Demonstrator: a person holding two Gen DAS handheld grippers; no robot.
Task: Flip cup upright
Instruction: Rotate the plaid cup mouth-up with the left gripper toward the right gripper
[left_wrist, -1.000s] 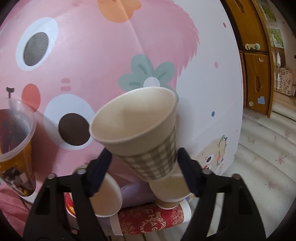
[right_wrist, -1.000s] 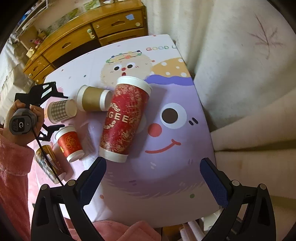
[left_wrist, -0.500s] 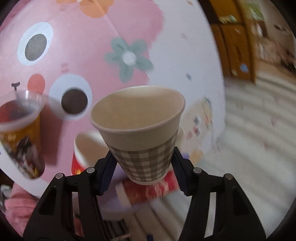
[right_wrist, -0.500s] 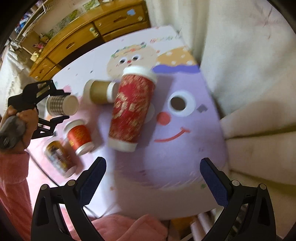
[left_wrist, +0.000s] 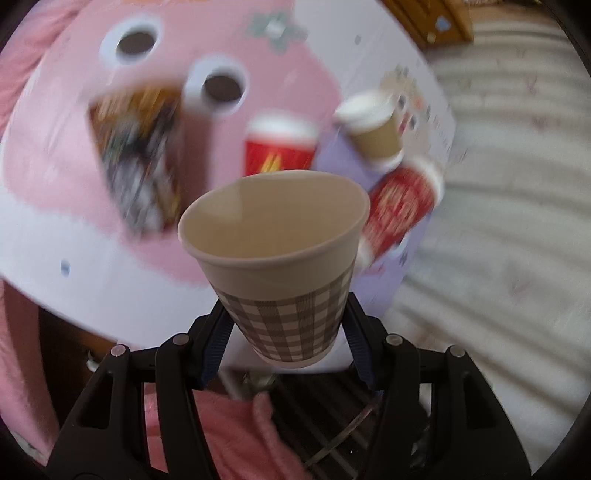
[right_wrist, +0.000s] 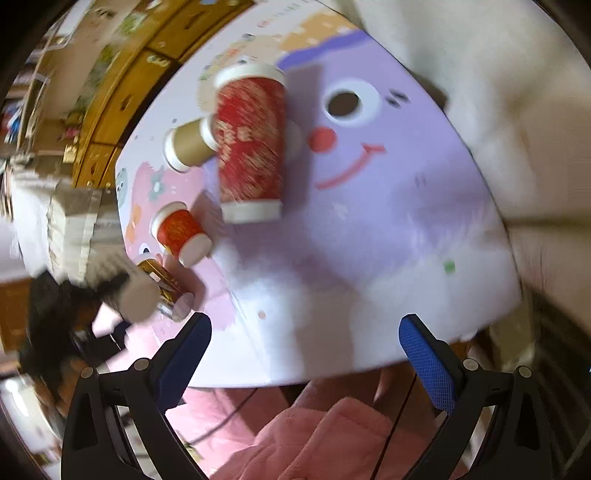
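My left gripper (left_wrist: 286, 332) is shut on a checked paper cup (left_wrist: 280, 266), holding it near its base with the open mouth up, above the near edge of the table (left_wrist: 92, 266). In the right wrist view the same cup (right_wrist: 138, 301) shows blurred at the lower left. My right gripper (right_wrist: 304, 332) is open and empty above the near table edge (right_wrist: 332, 332). On the table lie a tall red cup (right_wrist: 251, 147), a brown cup (right_wrist: 188, 149), a small red cup (right_wrist: 181, 234) and a clear printed cup (right_wrist: 166, 288), all on their sides.
The table carries a cartoon mat, pink on the left (left_wrist: 74, 155) and purple on the right (right_wrist: 388, 206). A wooden cabinet (right_wrist: 122, 92) stands behind it. A pale sofa (right_wrist: 498, 92) runs along its right side. My pink sleeve (right_wrist: 332, 443) is below.
My left gripper has pulled back toward the near table edge with the checked cup, turning its mouth more upward. The right gripper has shifted, with the view swinging; its jaws stay open.
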